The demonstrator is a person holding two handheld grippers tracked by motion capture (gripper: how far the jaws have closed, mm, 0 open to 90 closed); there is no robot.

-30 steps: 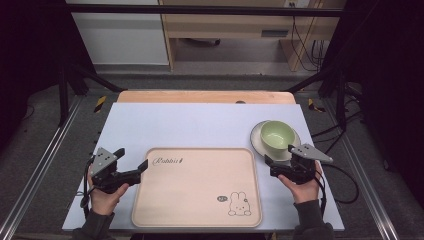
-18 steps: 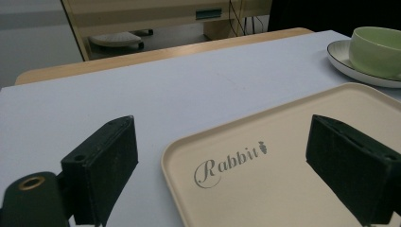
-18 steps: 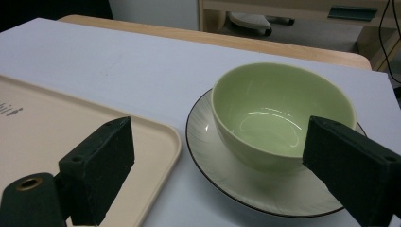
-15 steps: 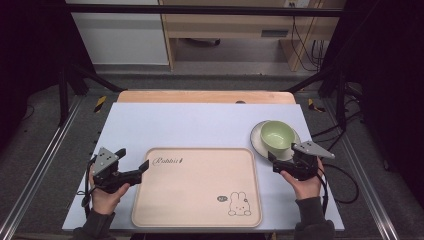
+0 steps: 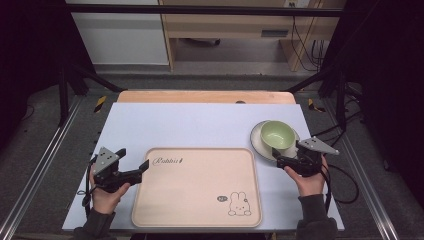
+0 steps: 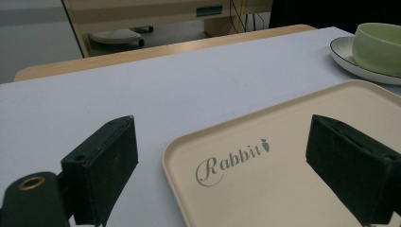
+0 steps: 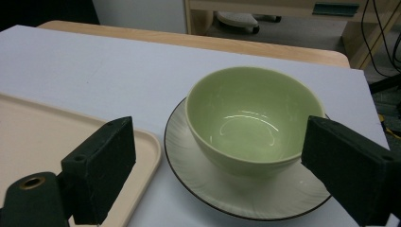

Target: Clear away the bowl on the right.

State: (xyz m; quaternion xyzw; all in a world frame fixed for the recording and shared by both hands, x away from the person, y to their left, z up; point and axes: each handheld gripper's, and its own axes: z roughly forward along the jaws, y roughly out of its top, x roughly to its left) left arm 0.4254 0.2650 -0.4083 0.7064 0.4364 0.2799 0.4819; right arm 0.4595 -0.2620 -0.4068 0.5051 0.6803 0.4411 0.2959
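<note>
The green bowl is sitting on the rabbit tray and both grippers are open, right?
Not quite. The green bowl sits on a white plate beside the rabbit tray, not on it, as the right gripper view shows. Both grippers are open.

Black tongs (image 5: pixel 143 167) w/ grey tri plates, black cables; dark sleeves (image 5: pixel 313 210).

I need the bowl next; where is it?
In the high view, the green bowl sits on a plate at the table's right, beside the tray, just ahead of the right gripper.
</note>
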